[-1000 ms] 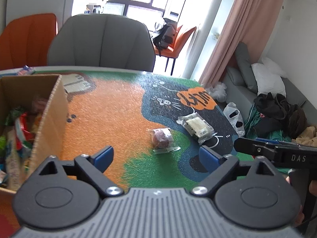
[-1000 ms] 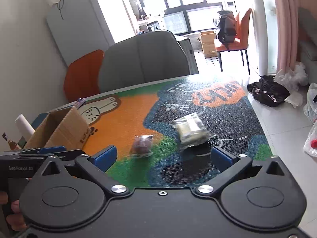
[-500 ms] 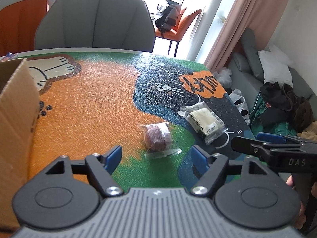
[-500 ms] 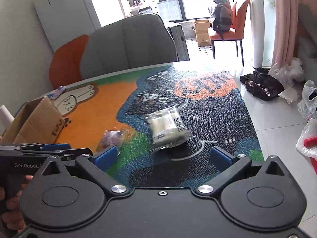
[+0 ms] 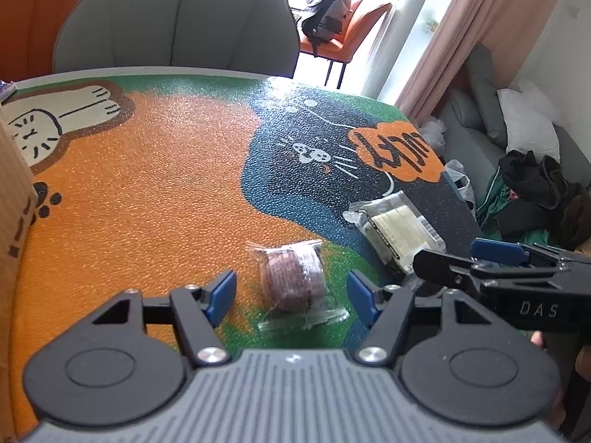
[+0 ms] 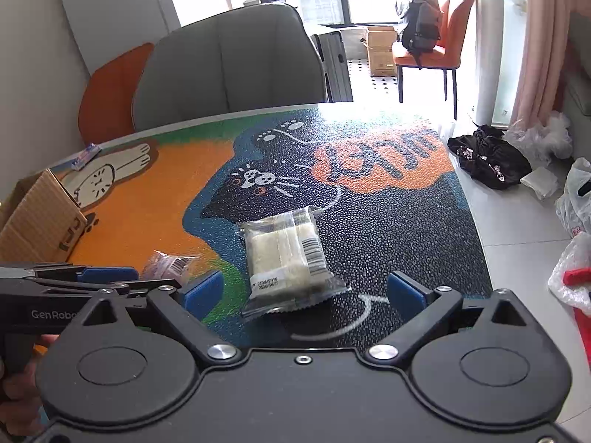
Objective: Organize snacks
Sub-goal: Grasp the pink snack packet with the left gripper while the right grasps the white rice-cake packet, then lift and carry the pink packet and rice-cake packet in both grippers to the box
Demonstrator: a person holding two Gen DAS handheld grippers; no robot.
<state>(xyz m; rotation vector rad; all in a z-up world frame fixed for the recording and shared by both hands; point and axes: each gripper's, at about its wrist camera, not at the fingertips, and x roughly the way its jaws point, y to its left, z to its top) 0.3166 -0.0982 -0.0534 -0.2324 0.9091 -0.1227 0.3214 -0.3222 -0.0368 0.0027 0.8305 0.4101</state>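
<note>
A round purple-brown snack in clear wrap (image 5: pixel 293 280) lies on the cat-print table mat, between the open jaws of my left gripper (image 5: pixel 291 293); it also shows in the right wrist view (image 6: pixel 168 264). A pale rectangular snack in clear wrap (image 6: pixel 286 254) lies between the open jaws of my right gripper (image 6: pixel 306 289); it also shows in the left wrist view (image 5: pixel 400 230), partly behind the right gripper (image 5: pixel 491 262). Neither gripper touches its snack. The cardboard box (image 6: pixel 38 221) stands at the left.
A grey chair (image 5: pixel 177 18) and an orange chair (image 5: pixel 33 26) stand behind the table. The table's right edge drops to a floor with bags and clothes (image 6: pixel 491 155). A small blue packet (image 6: pixel 85 155) lies at the far left edge.
Both grippers have moved forward and down toward the snacks. The purple snack now sits between the left jaws and the pale snack between the right jaws. The box has slid out of the left view.
</note>
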